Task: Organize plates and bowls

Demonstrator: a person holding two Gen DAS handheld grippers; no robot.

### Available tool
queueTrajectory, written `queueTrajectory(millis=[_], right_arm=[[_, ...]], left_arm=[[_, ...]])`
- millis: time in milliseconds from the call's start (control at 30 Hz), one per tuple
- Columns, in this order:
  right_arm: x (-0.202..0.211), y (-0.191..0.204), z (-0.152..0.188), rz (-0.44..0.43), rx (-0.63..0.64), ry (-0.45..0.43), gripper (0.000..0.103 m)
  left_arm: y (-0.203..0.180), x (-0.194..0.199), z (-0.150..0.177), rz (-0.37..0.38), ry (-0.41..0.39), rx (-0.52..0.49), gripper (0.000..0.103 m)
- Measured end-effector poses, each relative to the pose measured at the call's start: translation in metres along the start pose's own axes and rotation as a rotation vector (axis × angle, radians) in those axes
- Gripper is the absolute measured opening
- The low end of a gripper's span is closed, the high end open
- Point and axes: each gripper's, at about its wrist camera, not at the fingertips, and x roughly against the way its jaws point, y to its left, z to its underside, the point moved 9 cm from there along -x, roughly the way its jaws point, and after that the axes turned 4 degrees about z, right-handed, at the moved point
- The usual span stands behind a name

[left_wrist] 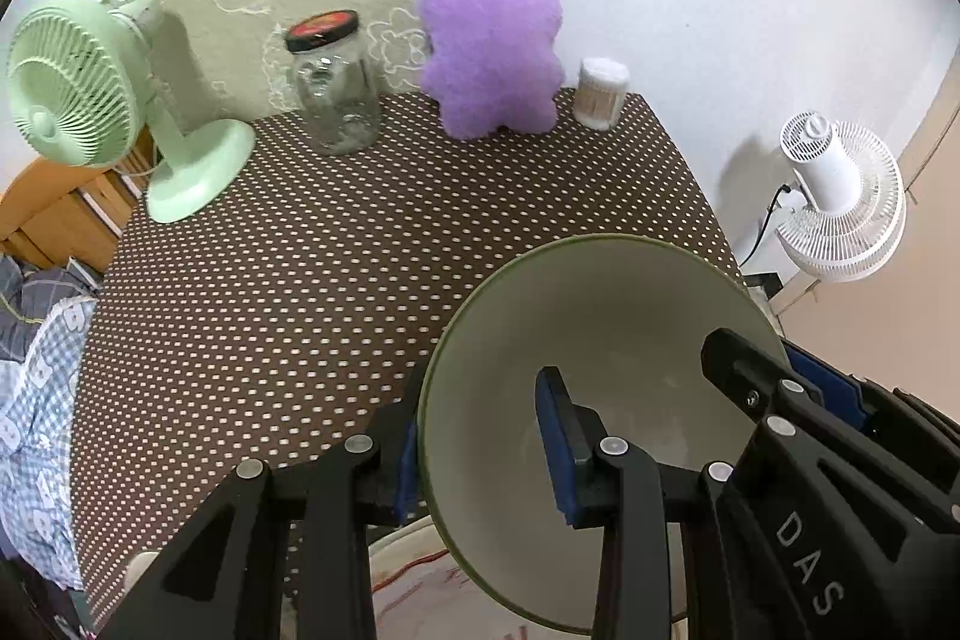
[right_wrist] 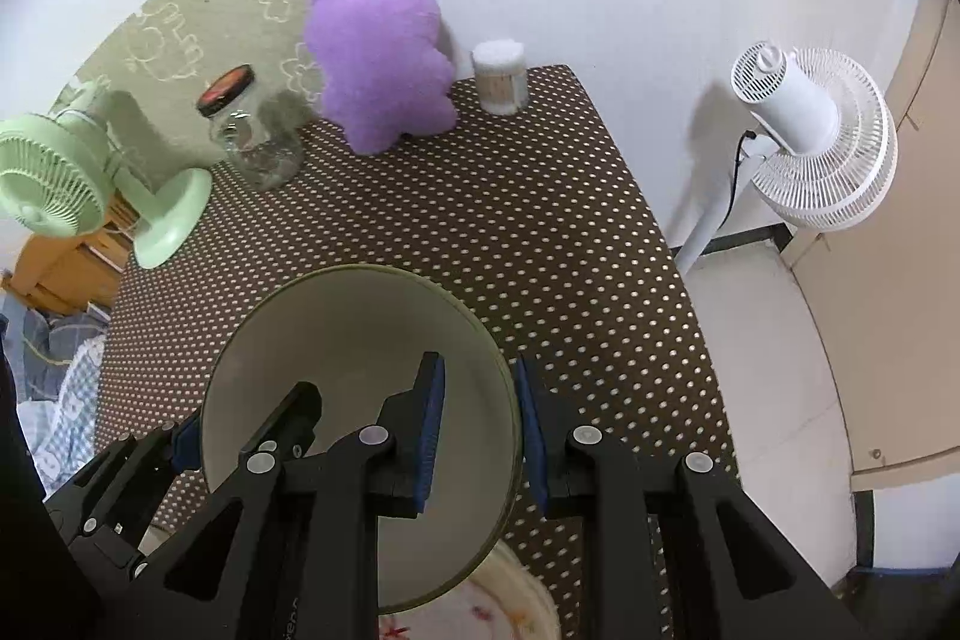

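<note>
Left gripper pinches the green bowl by its left rim, one of its fingers inside, one outside; right gripper does the same on the right rim. Bowl hangs over the patterned plate on the bench. Uneven pull could twist it loose and chip both.

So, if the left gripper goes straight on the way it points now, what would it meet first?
Apart from the bowl the left gripper straddles, probably the purple plush toy by the wall; depth is unclear.
</note>
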Motion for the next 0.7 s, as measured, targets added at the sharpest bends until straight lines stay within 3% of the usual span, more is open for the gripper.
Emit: queueTrajectory(millis=[700], right_arm=[[0.059, 0.097, 0.039, 0.000, 0.028, -0.045, 0.028]], left_arm=[[0.083, 0.057, 0.034, 0.004, -0.041, 0.012, 0.034]])
